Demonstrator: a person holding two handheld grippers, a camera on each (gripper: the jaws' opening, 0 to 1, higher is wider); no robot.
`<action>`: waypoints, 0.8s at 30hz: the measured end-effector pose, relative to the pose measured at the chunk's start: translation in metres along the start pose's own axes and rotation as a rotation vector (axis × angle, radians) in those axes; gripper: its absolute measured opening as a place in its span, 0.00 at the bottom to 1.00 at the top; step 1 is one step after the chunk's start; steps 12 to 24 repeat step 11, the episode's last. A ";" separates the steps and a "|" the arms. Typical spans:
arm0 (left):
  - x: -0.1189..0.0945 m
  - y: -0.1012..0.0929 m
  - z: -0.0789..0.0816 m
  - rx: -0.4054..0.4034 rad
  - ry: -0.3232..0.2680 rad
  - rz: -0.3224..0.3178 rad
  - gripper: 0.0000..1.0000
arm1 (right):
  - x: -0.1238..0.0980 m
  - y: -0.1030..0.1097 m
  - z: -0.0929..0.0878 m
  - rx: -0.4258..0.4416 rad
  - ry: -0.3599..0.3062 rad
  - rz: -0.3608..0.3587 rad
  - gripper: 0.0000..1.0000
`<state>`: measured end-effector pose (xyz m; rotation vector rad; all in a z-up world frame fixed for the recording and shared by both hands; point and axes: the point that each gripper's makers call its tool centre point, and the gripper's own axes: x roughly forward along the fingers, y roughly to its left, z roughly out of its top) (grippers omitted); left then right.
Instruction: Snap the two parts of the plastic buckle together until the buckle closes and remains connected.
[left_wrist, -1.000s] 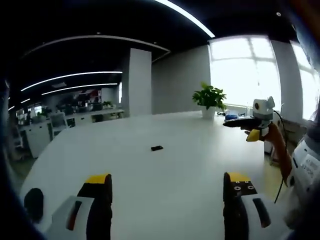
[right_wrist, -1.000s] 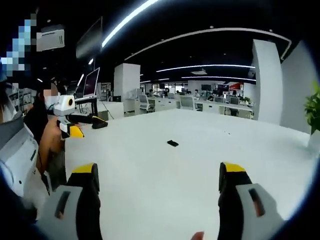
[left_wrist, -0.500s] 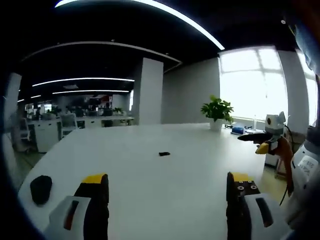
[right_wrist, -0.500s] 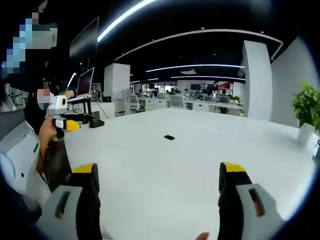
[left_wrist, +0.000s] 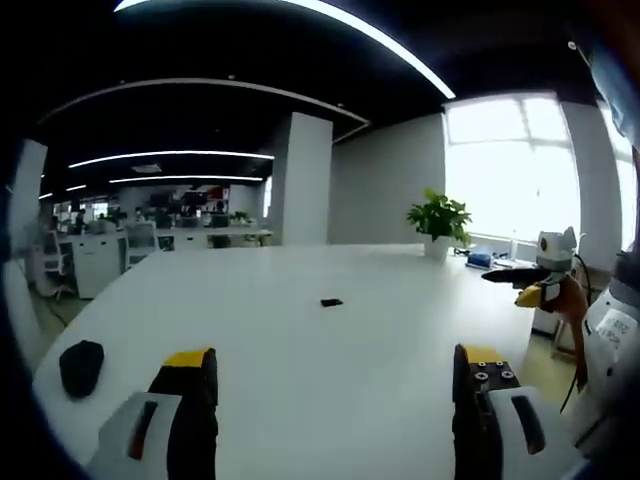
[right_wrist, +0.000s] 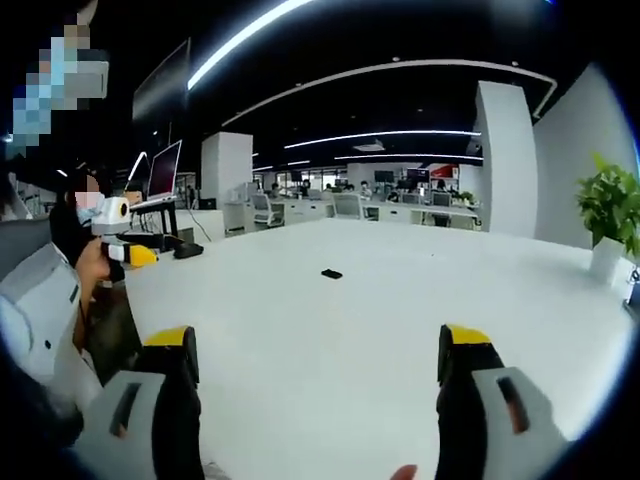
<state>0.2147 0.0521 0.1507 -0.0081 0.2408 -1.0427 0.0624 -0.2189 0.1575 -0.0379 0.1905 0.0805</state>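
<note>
Out in the middle of the broad white table (left_wrist: 300, 340) lies the small black plastic buckle (left_wrist: 331, 302), light, stiff, likely slippery, best pinched across its flat sides, while left gripper (left_wrist: 335, 400) and right gripper (right_wrist: 315, 385) hang well short, jaws spread, empty.

Since a second ago we swing both cameras across the white table (left_wrist: 300, 330); the black buckle (left_wrist: 331, 302) itself lies unmoved, both grippers' jaws equally spread.

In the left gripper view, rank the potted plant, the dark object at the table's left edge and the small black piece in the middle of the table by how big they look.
1. Potted plant, largest.
2. Dark object at the left edge; it is nearer the camera, so its true size is unsure.
3. Small black piece mid-table, smallest, and farther off.
</note>
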 end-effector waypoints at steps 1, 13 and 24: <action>0.000 0.000 0.000 0.000 0.003 0.002 0.99 | 0.000 0.000 0.000 0.001 0.000 0.002 1.00; -0.004 0.004 -0.003 0.021 0.031 0.031 0.99 | -0.002 0.001 0.001 -0.005 -0.001 -0.014 1.00; -0.004 0.004 -0.003 0.021 0.031 0.031 0.99 | -0.002 0.001 0.001 -0.005 -0.001 -0.014 1.00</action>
